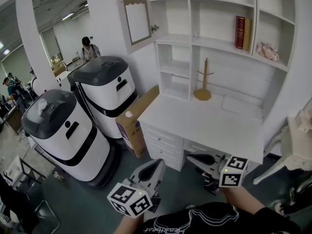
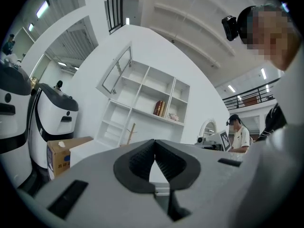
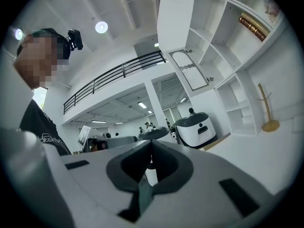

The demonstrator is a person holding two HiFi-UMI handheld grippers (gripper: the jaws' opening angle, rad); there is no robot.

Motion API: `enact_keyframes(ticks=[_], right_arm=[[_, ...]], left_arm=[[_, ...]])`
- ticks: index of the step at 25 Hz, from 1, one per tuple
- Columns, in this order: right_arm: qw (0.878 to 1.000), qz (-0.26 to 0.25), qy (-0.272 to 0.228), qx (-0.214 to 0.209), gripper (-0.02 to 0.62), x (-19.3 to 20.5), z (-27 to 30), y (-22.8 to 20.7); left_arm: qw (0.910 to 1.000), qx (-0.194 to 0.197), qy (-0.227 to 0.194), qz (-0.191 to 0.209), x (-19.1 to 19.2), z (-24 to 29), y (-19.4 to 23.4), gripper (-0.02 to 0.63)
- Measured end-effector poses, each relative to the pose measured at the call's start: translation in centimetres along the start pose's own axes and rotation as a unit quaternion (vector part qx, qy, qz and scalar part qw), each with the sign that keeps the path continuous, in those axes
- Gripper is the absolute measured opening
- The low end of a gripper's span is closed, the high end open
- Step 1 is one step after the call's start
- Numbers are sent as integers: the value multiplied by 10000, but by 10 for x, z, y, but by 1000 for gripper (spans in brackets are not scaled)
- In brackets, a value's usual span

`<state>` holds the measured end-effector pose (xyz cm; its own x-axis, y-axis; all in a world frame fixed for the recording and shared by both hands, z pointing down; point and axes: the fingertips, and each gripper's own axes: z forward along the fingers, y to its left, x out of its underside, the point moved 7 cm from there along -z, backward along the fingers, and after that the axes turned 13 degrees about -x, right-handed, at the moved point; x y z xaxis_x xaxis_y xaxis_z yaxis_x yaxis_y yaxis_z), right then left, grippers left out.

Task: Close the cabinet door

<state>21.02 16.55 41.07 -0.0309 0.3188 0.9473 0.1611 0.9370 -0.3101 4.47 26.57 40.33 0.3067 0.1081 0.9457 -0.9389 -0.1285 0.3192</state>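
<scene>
The door (image 1: 137, 14) stands swung open at the shelves' (image 1: 193, 13) upper left, high beyond your tongs. Your left tongs (image 1: 155, 168) look nearer it than the right tongs (image 1: 201, 159); both are pressed together, empty.

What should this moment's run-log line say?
cabinet door: open | left tongs: shut, empty | right tongs: shut, empty | contact: none

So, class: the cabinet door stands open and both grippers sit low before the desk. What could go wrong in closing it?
1. The cabinet door hangs high above the desk; the reach up over it might knock the wooden stand.
2. The left gripper and right gripper are both shut, so they can only push; a hard shove may slam the door or slip off its edge.
</scene>
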Motion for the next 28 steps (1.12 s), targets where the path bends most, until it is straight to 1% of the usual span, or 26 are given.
enact_keyframes(ticks=[7,11,14,18,23,28], right_arm=[[10000,-21,-32,-86,8,1,8,-5],[9999,-4,-73,-109,8,-3,10,-21],[9997,62,-122,-208,6,-4,18,-40],[9993,159,-117,-326,8,-7,32,-77],[9986,196,-104,-479,8,-25,48,-137],[9983,195,-103,-547,8,-51,58,-198]], left_arm=[[10000,-46,-64,47,-5,0,10,5],[9999,-96,-31,56,-6,12,16,5],[9998,-187,45,79,-6,24,26,5],[9994,-305,116,75,-8,51,46,5],[9992,-376,97,-2,-19,105,72,5],[9996,-260,-30,-98,-35,160,94,5]])
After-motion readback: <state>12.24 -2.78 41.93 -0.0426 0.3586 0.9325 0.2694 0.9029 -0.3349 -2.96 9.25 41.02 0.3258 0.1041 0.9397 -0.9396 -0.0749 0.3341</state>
